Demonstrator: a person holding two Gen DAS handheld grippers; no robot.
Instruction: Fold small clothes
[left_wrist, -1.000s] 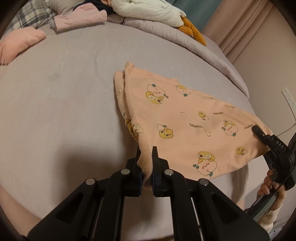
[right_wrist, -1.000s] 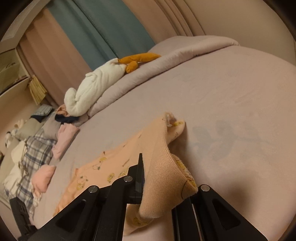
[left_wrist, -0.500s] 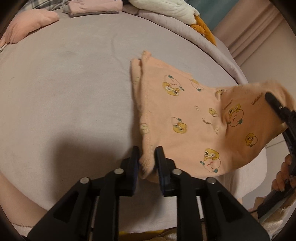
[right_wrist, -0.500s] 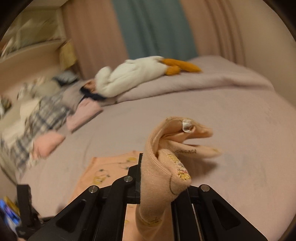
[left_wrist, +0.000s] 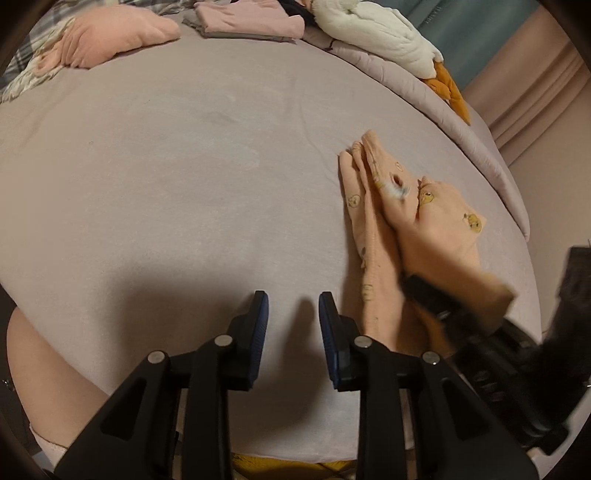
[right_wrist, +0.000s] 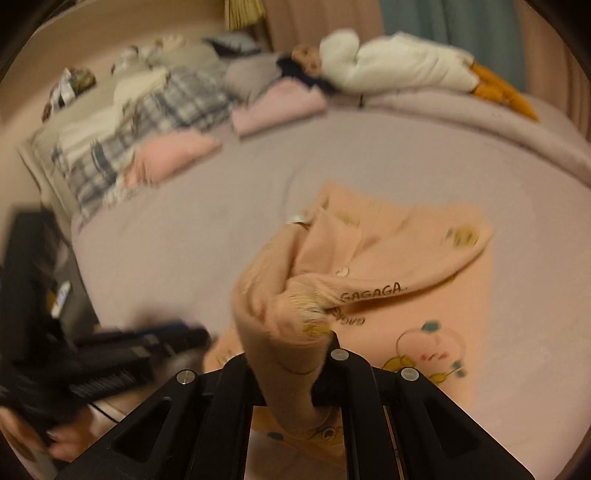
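Observation:
A small peach garment with yellow cartoon prints (left_wrist: 373, 221) lies on the mauve bed sheet (left_wrist: 184, 184), its right half folded over toward the left. My left gripper (left_wrist: 293, 295) is open and empty, just left of the garment's near edge. My right gripper (right_wrist: 291, 354) is shut on the garment's edge (right_wrist: 280, 306) and holds that bunched cloth above the rest of the garment (right_wrist: 424, 325). In the left wrist view the right gripper (left_wrist: 424, 291) comes in blurred from the right over the cloth.
A pink folded garment (left_wrist: 110, 33), a mauve folded stack (left_wrist: 251, 18) and a white plush duck with orange feet (left_wrist: 388, 33) lie along the far side of the bed. A plaid blanket (right_wrist: 147, 118) lies at the far left. The bed edge (left_wrist: 258, 450) is close below me.
My left gripper has let go of the garment's edge and opened. My right gripper has carried its side of the garment over to the left, folding it onto the rest.

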